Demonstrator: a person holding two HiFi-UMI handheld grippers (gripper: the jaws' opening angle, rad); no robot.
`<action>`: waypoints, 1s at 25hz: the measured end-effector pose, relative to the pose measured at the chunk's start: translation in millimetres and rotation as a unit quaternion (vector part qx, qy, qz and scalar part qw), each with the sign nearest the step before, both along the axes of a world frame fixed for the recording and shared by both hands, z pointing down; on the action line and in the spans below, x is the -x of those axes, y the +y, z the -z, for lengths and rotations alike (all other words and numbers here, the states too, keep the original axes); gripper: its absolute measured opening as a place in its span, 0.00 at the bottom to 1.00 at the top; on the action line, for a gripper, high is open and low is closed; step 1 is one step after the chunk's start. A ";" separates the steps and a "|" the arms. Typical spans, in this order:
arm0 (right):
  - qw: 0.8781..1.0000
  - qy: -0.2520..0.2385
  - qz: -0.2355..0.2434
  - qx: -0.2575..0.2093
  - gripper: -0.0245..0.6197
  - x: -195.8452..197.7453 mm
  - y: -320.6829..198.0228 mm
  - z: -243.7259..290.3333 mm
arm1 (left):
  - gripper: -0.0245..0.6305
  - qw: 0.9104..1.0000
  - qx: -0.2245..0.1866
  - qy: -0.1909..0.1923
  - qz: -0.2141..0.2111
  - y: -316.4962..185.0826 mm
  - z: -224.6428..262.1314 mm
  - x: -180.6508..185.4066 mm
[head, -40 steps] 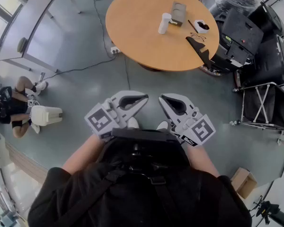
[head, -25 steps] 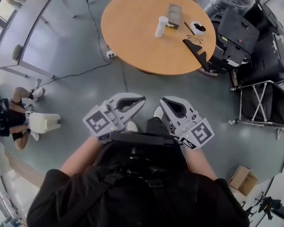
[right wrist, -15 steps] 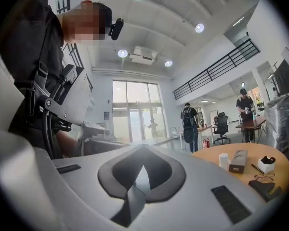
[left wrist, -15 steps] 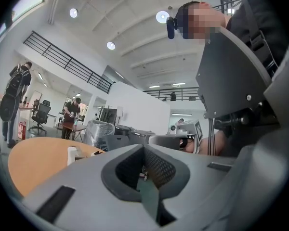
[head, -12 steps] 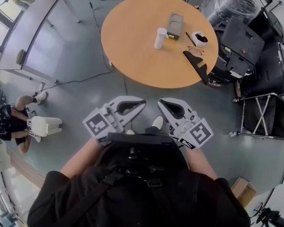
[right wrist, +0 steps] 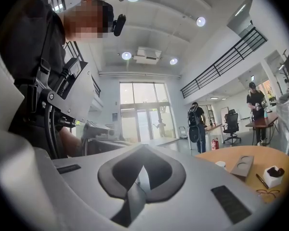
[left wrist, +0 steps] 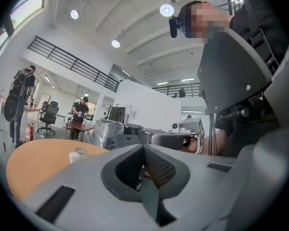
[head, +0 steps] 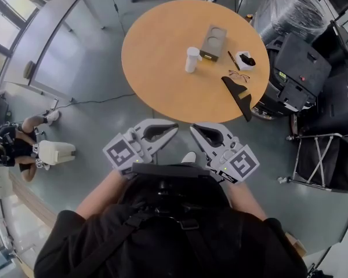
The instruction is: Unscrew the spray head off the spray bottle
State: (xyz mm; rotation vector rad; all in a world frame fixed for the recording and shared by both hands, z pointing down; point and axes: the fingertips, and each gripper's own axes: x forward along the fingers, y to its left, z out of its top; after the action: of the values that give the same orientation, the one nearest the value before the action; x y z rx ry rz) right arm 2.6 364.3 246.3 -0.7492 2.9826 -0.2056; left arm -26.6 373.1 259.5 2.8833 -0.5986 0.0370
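1. Spray bottle [head: 191, 59]: a small white cylinder standing upright near the middle of the round table [head: 145, 88], long axis vertical; the spray head is too small for me to make out
2. Deciding relation: the bottle lies well ahead of both claws, past bare floor and the near table edge. It sits almost straight out from the right gripper [head: 194, 128] and a little right of the left gripper's [head: 173, 126] line. I judge the right marginally nearer
3. Claws: both pressed fully together with nothing between them in either gripper view; both point level towards the table, tips near each other
4. Judgement: no work begun on the bottle. Both claws must open, one for the body, one for the head
5. Surface: orange top; grey tray [head: 213, 41] just beside the bottle, then a small white box [head: 244, 59], glasses [head: 239, 74] and a black wedge [head: 238, 94] to the right
6. Room: grey floor [head: 93, 120], black cases [head: 296, 62] on the right, a crouched person [head: 14, 143] at far left
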 end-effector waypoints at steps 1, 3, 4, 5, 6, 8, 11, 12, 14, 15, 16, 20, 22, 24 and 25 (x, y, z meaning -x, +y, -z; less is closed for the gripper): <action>1.000 -0.001 0.004 0.002 0.03 -8.9 -6.2 -0.9 | 0.04 1.000 0.003 -0.001 0.005 -5.9 -0.7 -9.0; 1.000 -0.004 0.013 0.006 0.03 -25.5 -18.6 -2.5 | 0.04 1.000 0.008 -0.002 0.016 -17.5 -1.4 -25.5; 1.000 -0.005 0.017 0.007 0.03 -32.9 -24.1 -3.2 | 0.04 1.000 0.009 -0.004 0.021 -23.1 -1.7 -33.1; 1.000 -0.006 0.022 0.008 0.03 -39.4 -28.6 -4.2 | 0.04 1.000 0.009 -0.006 0.024 -28.1 -2.2 -40.2; 1.000 -0.007 0.027 0.009 0.03 -45.4 -32.1 -5.7 | 0.04 1.000 0.009 -0.008 0.027 -32.4 -3.1 -46.8; 0.999 -0.008 0.035 0.010 0.03 -56.3 -38.1 -10.5 | 0.04 0.999 0.008 -0.010 0.032 -39.9 -5.8 -59.5; 0.999 -0.009 0.041 0.015 0.03 -69.5 -46.8 -18.1 | 0.04 0.999 0.002 -0.014 0.039 -48.3 -8.3 -73.7; 0.999 -0.010 0.041 0.018 0.03 -73.1 -49.4 -19.2 | 0.04 0.999 0.004 -0.015 0.042 -49.9 -9.0 -76.8; 0.999 -0.014 0.040 0.022 0.03 -78.8 -56.8 -19.9 | 0.04 0.999 0.010 -0.017 0.045 -55.1 -10.1 -81.6; 0.999 -0.015 0.039 0.023 0.03 -80.7 -61.4 -20.2 | 0.04 0.999 0.012 -0.018 0.045 -59.2 -10.6 -83.0; 0.999 -0.015 0.038 0.024 0.03 -81.9 -66.2 -20.9 | 0.04 0.999 0.014 -0.019 0.044 -63.9 -11.4 -83.7; 0.999 -0.011 0.033 0.026 0.03 -81.3 -86.4 -29.9 | 0.04 0.999 0.019 -0.018 0.040 -87.8 -20.2 -81.8; 0.999 -0.006 0.027 0.025 0.03 -77.9 -98.6 -34.4 | 0.04 0.999 0.017 -0.016 0.033 -101.7 -24.2 -78.4; 1.000 -0.002 0.018 0.025 0.03 -73.0 -111.5 -35.9 | 0.04 0.999 0.018 -0.014 0.024 -115.0 -26.5 -74.1; 1.000 0.001 0.013 0.023 0.03 -70.0 -118.8 -35.8 | 0.04 1.000 0.019 -0.014 0.018 -122.3 -27.1 -71.8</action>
State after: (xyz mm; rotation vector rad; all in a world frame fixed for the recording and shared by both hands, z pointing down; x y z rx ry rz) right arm 72.6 245.5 282.1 -0.7159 3.0011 -0.2766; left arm 45.2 250.8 286.6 2.8392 -0.6488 0.0825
